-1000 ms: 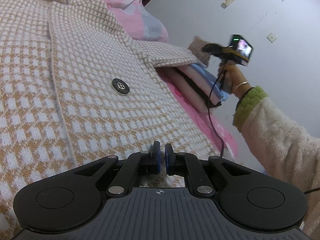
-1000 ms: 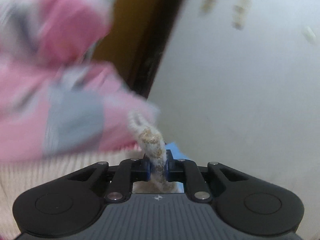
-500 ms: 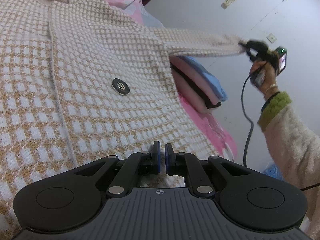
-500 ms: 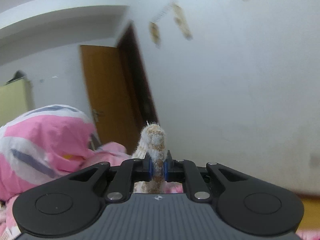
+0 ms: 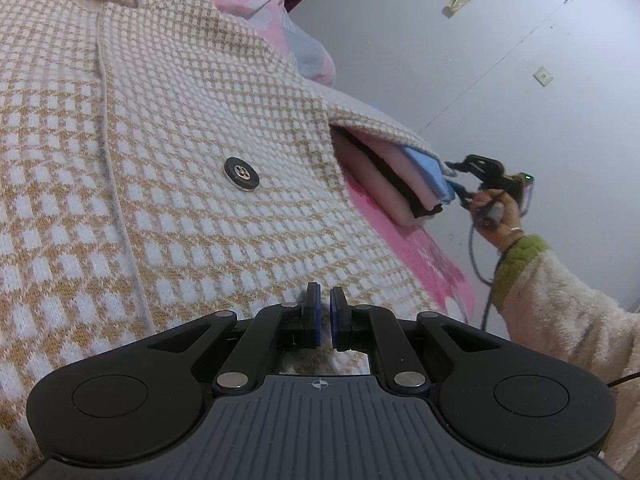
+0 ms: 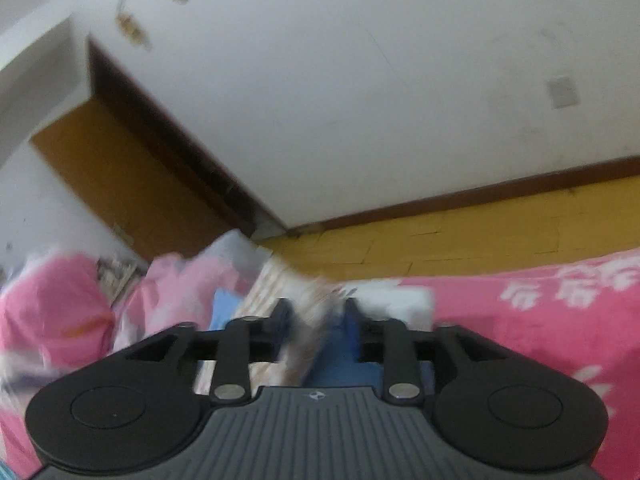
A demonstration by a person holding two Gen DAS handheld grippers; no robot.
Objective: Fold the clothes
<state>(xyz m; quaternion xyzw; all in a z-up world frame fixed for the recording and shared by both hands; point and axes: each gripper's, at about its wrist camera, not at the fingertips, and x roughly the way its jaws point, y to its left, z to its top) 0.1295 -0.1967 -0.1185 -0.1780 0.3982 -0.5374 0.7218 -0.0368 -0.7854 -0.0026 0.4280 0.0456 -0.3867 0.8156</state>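
One checked tan-and-white knit cardigan (image 5: pixel 192 168), spread flat on a pink bedsheet (image 5: pixel 432 264), front side up, one dark button (image 5: pixel 241 168) showing near its middle.

Left gripper (image 5: pixel 325 308): at the cardigan's near hem, jaws pressed almost together; cloth shows just behind the pads, though a pinch cannot be confirmed.

Cardigan sleeve (image 5: pixel 380 128): drawn out to the right, draped over a stack of folded clothes (image 5: pixel 404 184) in pink, black and blue, its cuff end reaching the far corner of the stack.

Right gripper (image 6: pixel 316 312): held by a hand (image 5: pixel 496 212) in a fleecy sleeve with a green cuff (image 5: pixel 516 260), just beside the stack's far edge; jaws opening, spread with a blurred strip of checked knit (image 6: pixel 308 320) lying loose between them, pads not pressing on it.

Background: white wall (image 6: pixel 360 80), brown door (image 6: pixel 120 184), yellow floor (image 6: pixel 480 240).
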